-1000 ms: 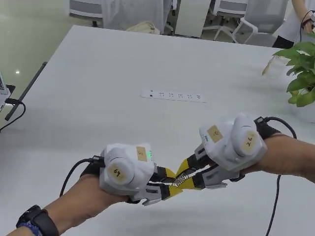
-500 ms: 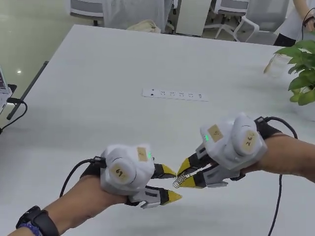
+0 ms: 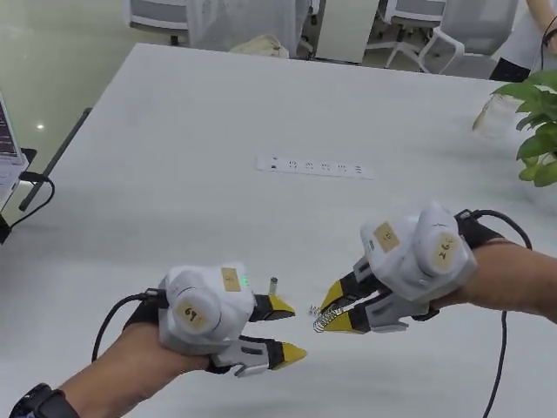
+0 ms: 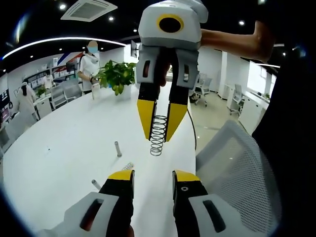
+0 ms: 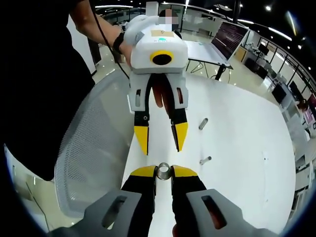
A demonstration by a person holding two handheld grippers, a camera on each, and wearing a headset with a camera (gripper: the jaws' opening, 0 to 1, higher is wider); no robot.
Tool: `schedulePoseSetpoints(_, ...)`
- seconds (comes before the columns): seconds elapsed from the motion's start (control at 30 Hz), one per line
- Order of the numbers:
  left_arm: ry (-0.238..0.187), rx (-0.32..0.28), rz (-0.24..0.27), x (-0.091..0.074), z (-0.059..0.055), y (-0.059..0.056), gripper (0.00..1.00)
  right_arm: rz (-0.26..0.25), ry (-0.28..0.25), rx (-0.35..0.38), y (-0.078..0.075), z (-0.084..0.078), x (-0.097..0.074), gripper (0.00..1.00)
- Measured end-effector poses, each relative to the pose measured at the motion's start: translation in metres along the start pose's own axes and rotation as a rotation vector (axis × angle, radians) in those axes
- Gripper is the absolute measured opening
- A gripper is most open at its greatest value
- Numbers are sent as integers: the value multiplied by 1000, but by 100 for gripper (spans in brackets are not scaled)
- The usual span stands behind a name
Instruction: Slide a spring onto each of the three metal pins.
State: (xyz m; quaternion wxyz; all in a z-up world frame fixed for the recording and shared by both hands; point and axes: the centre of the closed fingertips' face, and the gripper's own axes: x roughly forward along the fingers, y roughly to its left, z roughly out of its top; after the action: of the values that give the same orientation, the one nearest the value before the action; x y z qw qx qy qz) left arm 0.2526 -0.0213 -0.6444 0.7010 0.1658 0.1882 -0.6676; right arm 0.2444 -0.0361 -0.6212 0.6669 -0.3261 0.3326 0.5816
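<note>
Head view looks steeply down over my worktop (image 3: 218, 113); my two gripper views face each other closely, sharing the spring (image 4: 158, 136).

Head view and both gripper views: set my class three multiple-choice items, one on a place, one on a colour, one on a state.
1. Where is the spring?
A) in a drawer
B) between the right gripper's jaws
C) between the left gripper's jaws

2. What colour are the gripper fingertips?
A) yellow
B) red
C) green

3. How do the left gripper's jaws stand?
A) shut, empty
B) shut on the spring
C) open, holding nothing

Answers:
B, the right gripper view shows the spring clamped between its own tips.
A, every tip is yellow.
C, the left gripper view shows a clear gap between them.
</note>
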Motion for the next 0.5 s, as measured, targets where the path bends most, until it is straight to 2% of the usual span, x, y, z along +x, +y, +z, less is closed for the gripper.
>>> schedulePoseSetpoints(0.33, 8, -86, 115, -32, -29, 20, 29, -20, 28, 19, -9, -13, 6, 9)
schedulePoseSetpoints(0.5, 10, -117, 160, -47, -40, 28, 32, -30, 39, 22, -15, -18, 9, 9)
